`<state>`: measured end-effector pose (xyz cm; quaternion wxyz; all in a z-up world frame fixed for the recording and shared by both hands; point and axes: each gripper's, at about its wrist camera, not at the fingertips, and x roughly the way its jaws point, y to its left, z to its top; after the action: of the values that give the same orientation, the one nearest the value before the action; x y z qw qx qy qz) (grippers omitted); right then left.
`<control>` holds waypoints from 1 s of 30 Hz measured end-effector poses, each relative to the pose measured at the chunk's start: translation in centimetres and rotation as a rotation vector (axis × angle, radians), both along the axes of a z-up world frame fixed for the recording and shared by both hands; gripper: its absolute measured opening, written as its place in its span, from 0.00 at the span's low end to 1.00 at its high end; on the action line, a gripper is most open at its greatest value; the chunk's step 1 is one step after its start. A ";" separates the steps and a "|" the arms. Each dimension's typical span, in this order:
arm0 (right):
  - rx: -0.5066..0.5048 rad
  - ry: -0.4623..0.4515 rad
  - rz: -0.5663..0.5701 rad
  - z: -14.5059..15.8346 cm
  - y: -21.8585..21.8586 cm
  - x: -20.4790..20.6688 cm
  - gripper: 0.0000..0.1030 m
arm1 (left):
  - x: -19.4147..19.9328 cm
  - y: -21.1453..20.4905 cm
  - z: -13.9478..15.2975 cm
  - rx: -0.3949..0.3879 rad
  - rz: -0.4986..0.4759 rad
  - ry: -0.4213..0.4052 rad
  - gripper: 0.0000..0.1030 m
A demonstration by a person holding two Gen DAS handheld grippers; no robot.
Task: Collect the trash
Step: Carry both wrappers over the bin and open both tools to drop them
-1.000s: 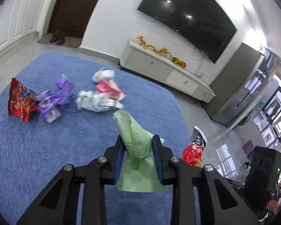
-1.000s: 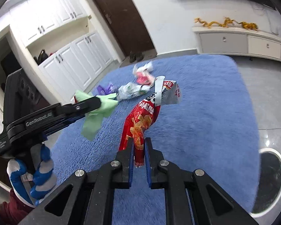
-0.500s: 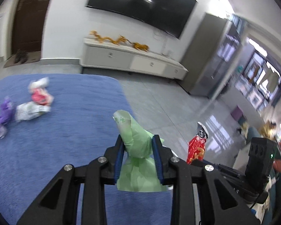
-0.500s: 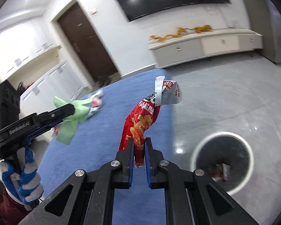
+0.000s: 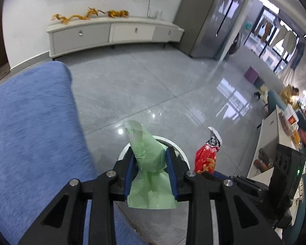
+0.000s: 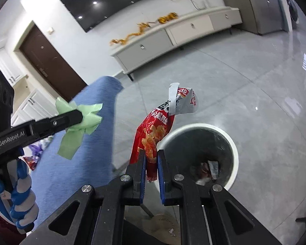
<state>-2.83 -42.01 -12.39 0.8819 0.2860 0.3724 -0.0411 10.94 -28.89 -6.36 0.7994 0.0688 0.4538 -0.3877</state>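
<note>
left gripper [image 5: 151, 168] is pinching a crumpled green plastic wrapper [image 5: 151, 159], pads pressing its middle so both ends are flaring out. right gripper [image 6: 152, 169] is clamping the tail of a red snack bag [image 6: 153, 130], letting it stand clear. both are hovering by the white-rimmed trash bin [image 6: 233, 143], likely for dropping. bin is already holding scraps; blue rug [image 5: 30, 132] is lying beside it.

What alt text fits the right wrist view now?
The right gripper pinches a red snack bag beside a white-rimmed trash bin holding scraps. At left, the left gripper clamps a green wrapper over the blue rug.
</note>
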 end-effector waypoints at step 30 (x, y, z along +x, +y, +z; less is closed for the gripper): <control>0.057 0.255 -0.100 -9.5 -5.3 1.9 0.50 | 2.8 -6.8 -6.3 0.065 -0.032 0.110 0.48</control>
<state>-0.92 -47.30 -21.85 0.8160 0.3213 0.4677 -0.1103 13.78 -35.72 -12.70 0.7643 0.0804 0.5085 -0.3885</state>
